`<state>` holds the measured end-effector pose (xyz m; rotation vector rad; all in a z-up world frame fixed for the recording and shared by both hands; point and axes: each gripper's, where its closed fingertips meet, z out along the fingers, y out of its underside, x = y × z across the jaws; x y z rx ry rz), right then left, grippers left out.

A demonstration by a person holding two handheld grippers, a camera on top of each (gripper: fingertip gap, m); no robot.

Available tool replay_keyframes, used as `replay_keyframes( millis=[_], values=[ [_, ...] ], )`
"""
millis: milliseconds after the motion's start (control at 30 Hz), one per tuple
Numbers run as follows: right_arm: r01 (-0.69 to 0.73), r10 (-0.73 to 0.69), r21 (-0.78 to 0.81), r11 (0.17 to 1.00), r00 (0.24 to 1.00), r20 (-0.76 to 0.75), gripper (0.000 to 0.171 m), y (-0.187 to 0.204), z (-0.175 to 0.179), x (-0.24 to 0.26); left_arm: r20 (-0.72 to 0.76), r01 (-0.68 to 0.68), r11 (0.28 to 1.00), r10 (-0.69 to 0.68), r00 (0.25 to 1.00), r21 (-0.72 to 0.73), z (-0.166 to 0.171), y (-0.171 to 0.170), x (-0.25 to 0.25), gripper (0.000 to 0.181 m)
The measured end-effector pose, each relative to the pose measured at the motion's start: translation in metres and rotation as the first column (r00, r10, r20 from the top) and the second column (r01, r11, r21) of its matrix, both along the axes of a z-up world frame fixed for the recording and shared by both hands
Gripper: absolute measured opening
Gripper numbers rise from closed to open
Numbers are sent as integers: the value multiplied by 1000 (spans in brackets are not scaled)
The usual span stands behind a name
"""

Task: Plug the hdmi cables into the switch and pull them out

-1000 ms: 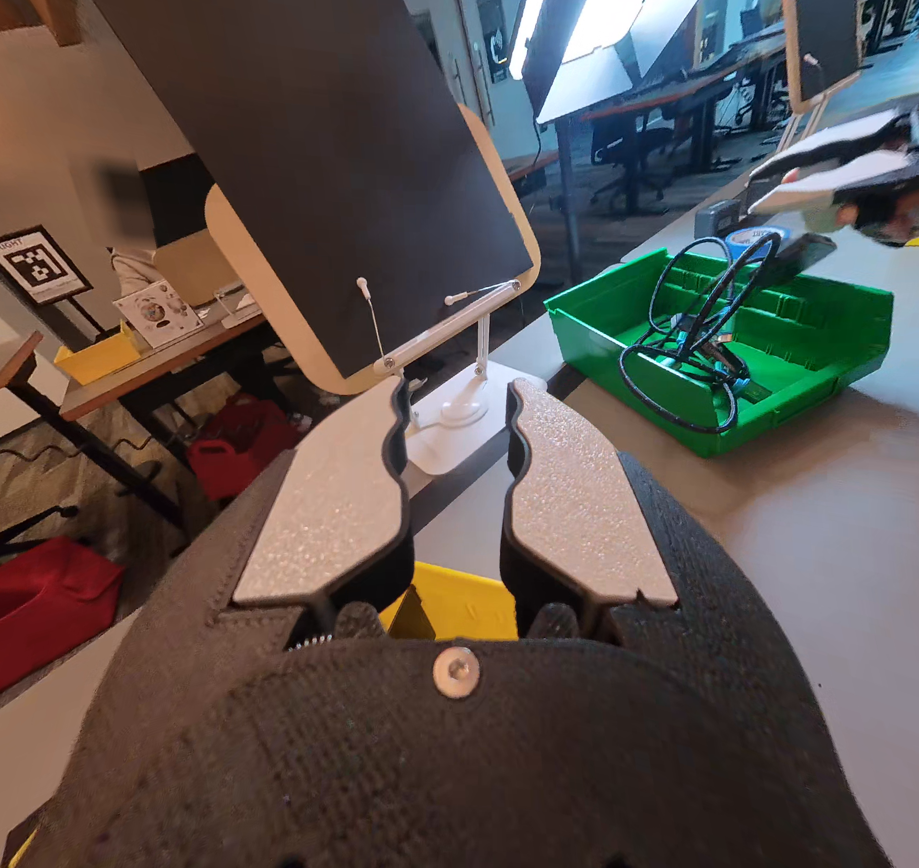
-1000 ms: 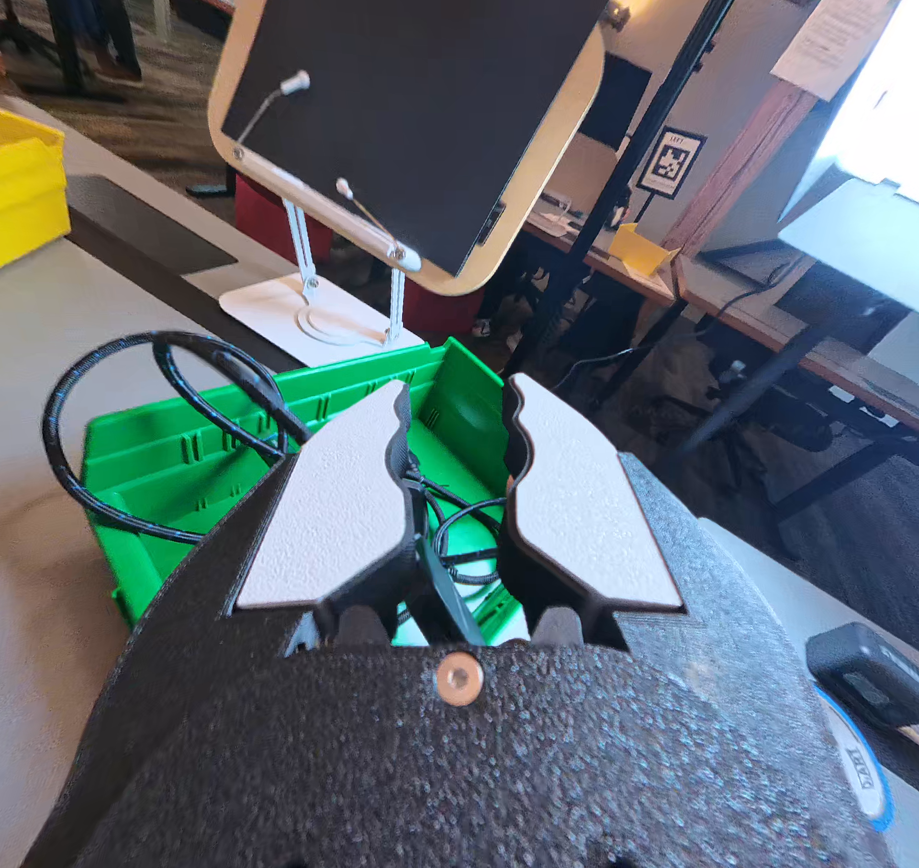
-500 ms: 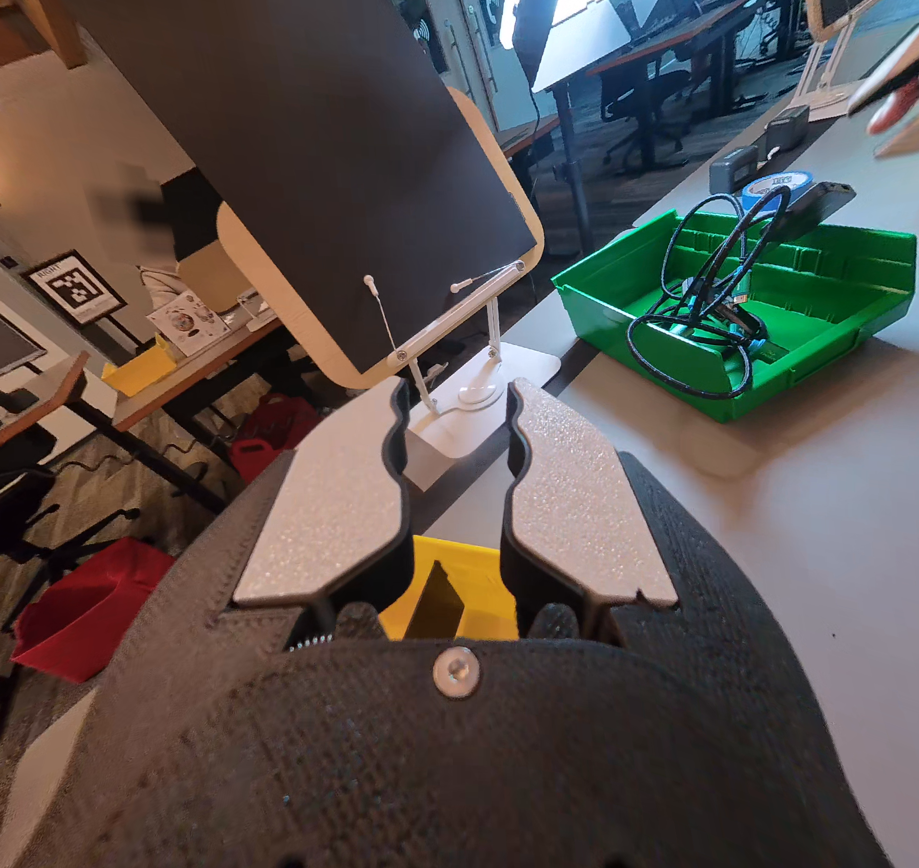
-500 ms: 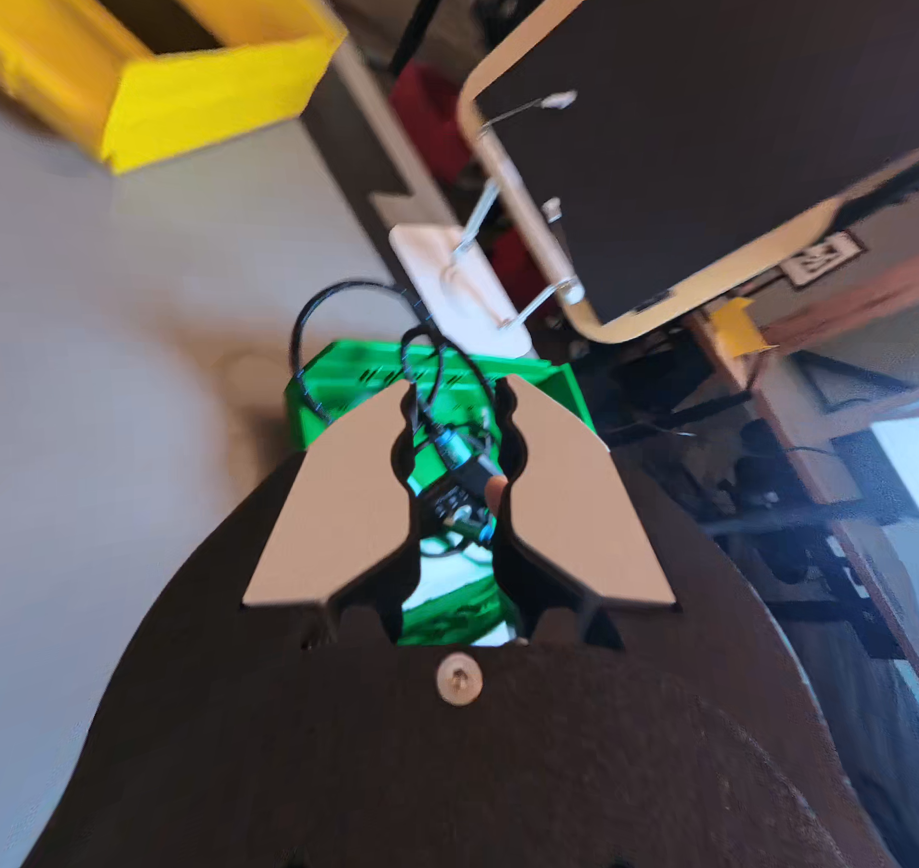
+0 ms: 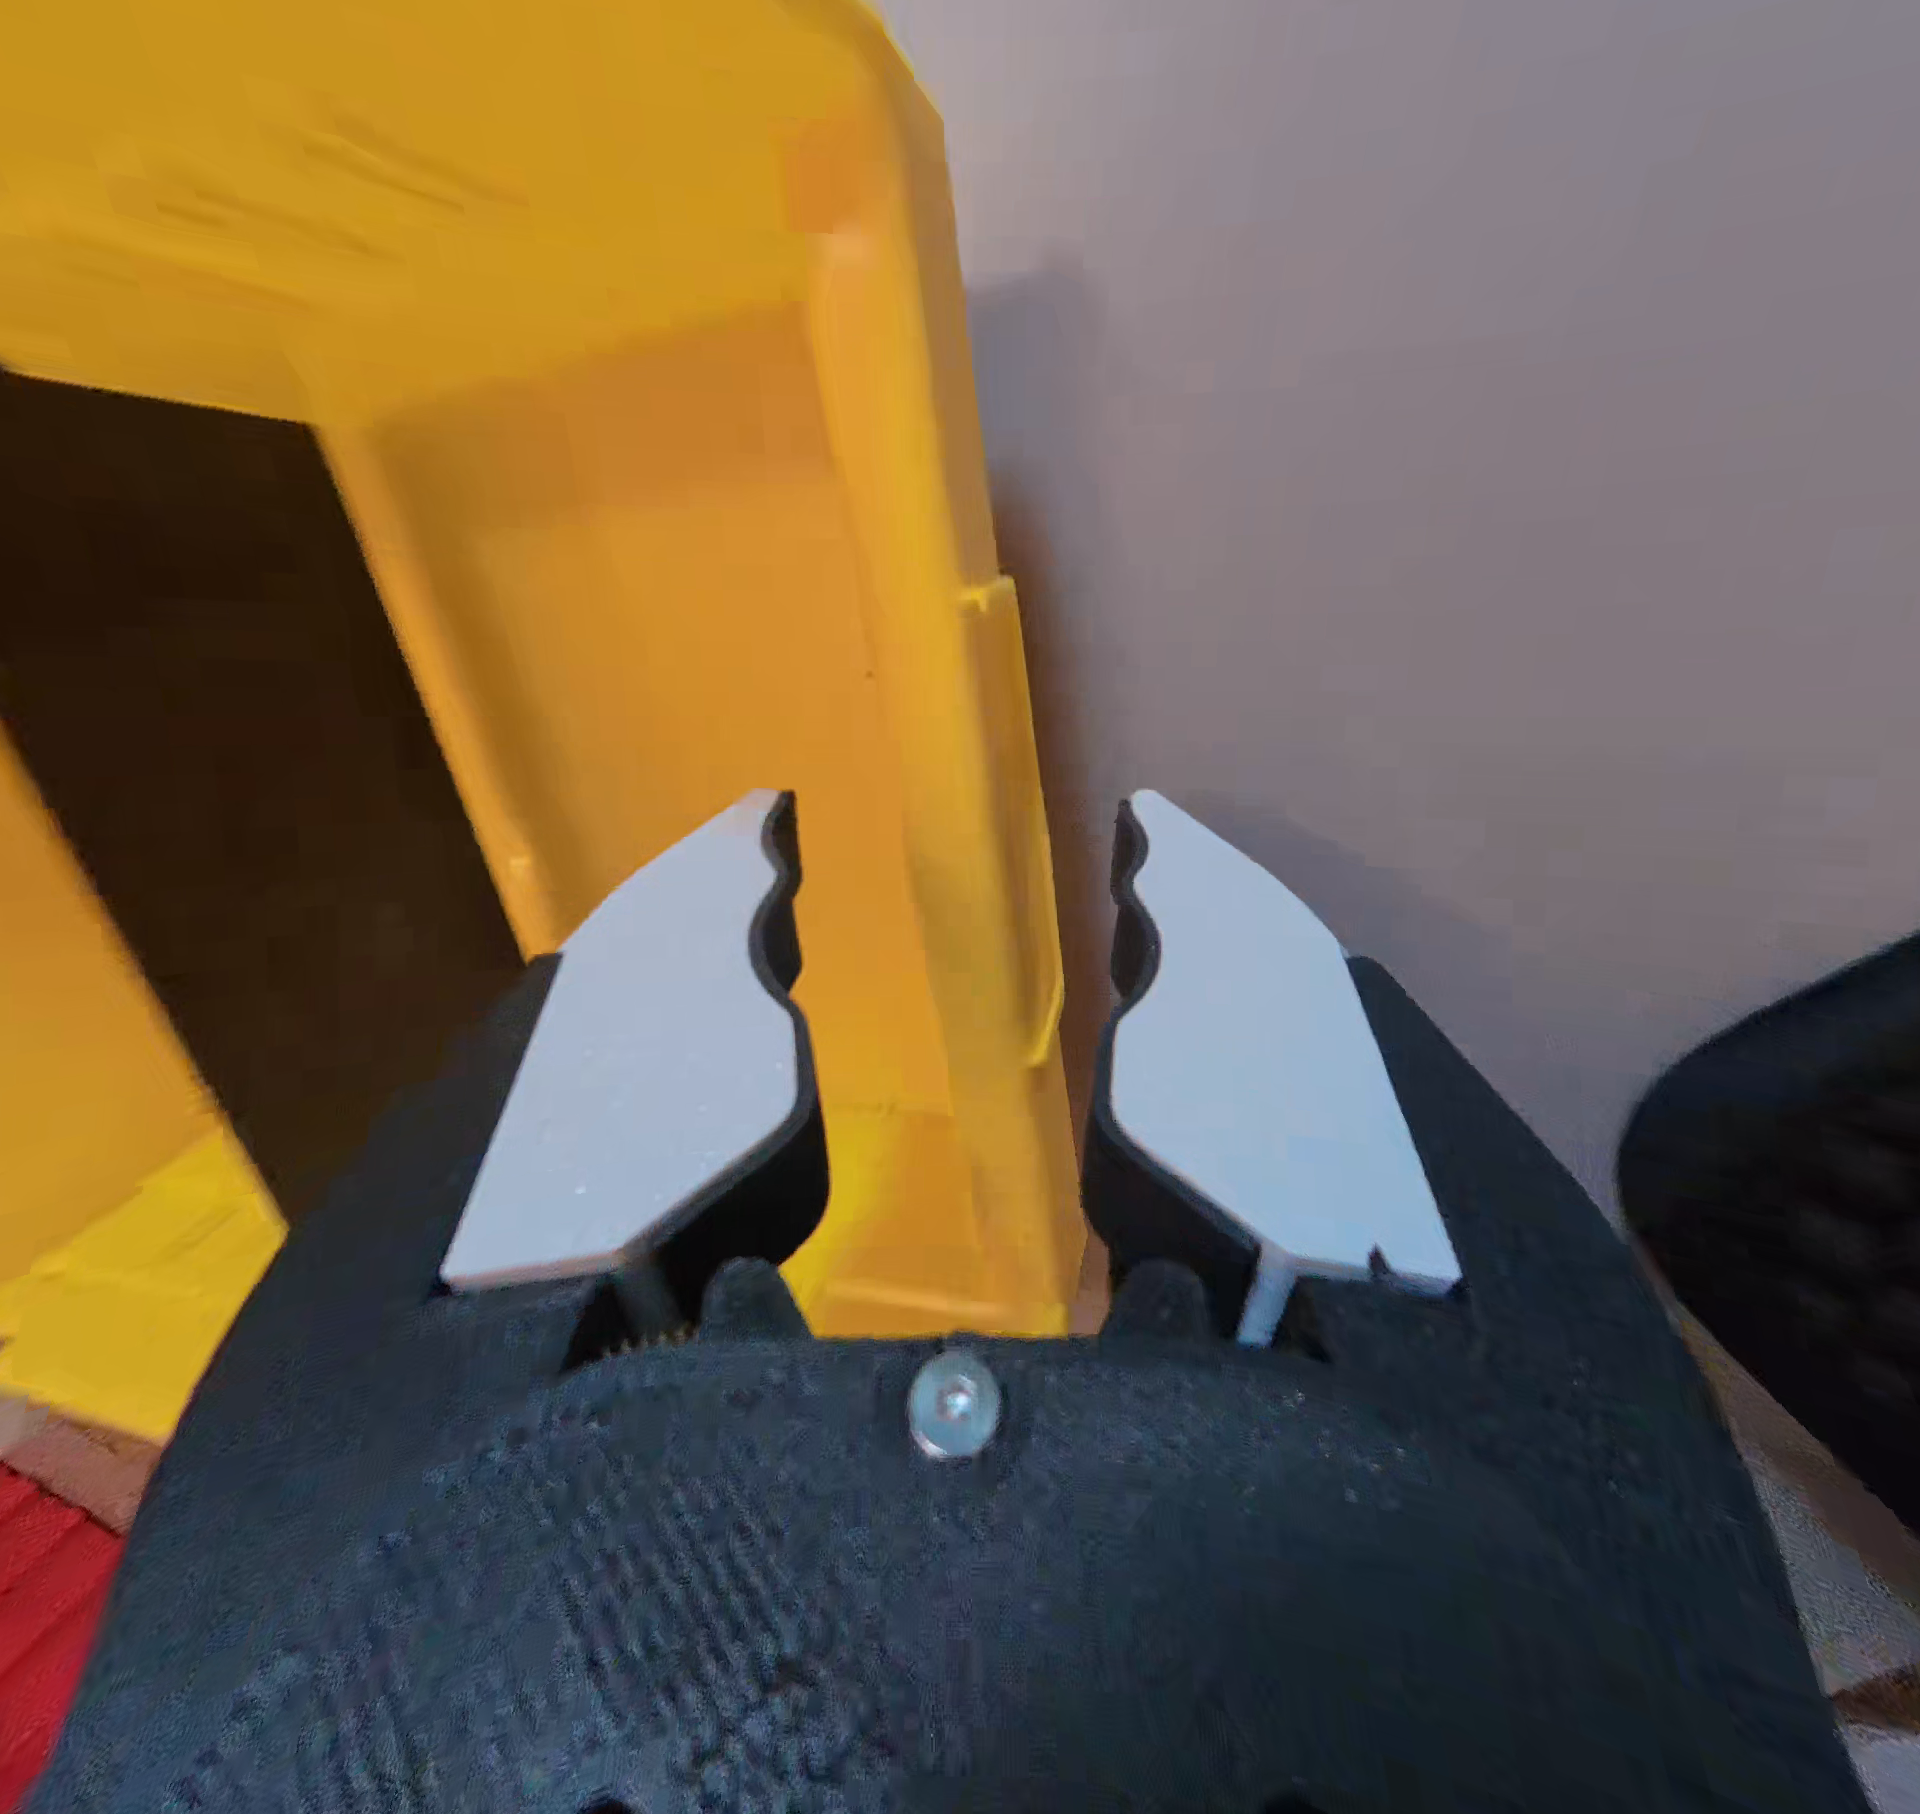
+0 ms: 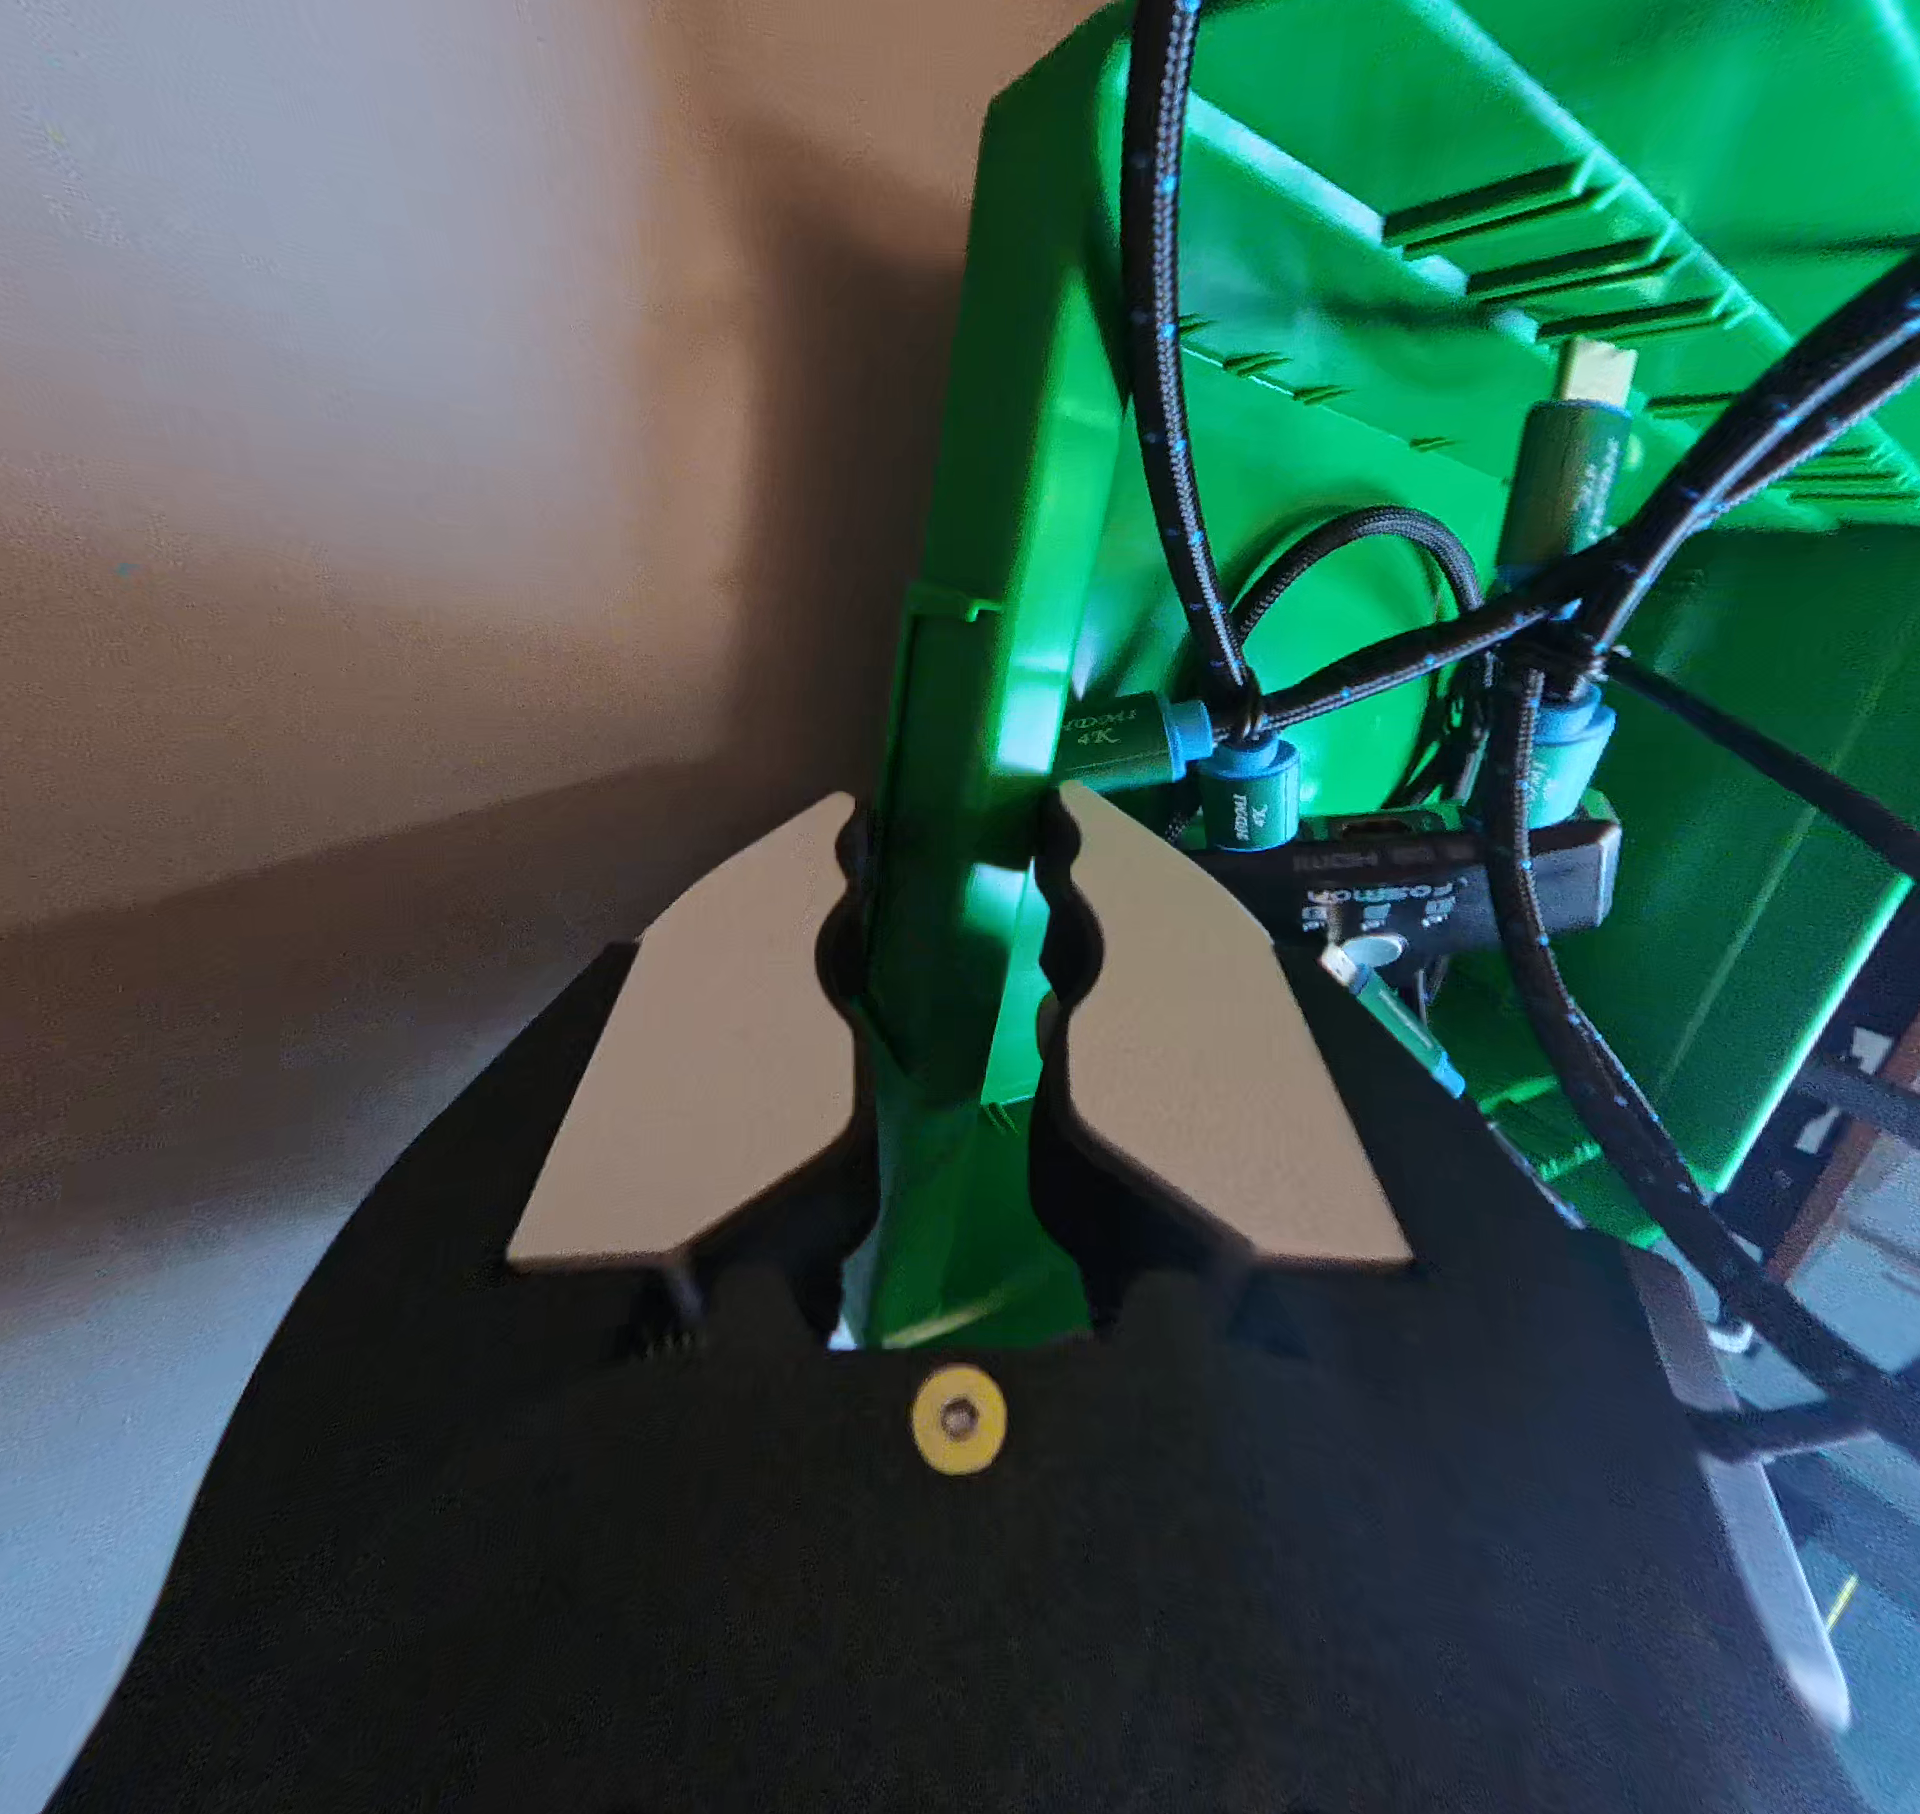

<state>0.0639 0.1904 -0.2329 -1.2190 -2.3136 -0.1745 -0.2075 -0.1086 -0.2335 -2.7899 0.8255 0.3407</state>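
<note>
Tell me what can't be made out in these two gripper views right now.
- Left wrist view: inside of the yellow bin, cut off by the frame edge and dark.
- Right wrist view: whether the right gripper pinches the green bin wall; blurred.
- Right wrist view: switch ports, crossed by cables.

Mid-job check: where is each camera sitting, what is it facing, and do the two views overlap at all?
Left wrist view: rides the left claw, facing down at the yellow bin wall; its open fingers show.
Right wrist view: rides the right claw, straddling the green bin wall; cables and switch inside.
Shared: only the grey table.
</note>
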Motion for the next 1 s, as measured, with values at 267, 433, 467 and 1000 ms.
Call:
replay_keyframes(
  millis=[267, 433, 467, 1000],
  values=[
    [-128, 131, 86, 988, 991, -28, 32, -36, 1, 18, -193, 171, 985, -164, 968, 21, -16, 27, 16, 39],
    [-232, 241, 95, 968, 966, -96, 31, -92, 3, 33, -201, 407, 912, -390, 898, 48, -15, 47, 75, 40],
    [-245, 257, 105, 964, 959, -121, 31, -102, 4, 35, -195, 451, 889, -431, 881, 73, -14, 54, 89, 38],
    [265, -675, -629, 731, 421, -606, 53, -68, 56, 115, 575, -191, 840, -166, 801, 508, 25, 90, 230, 33]
  ],
)
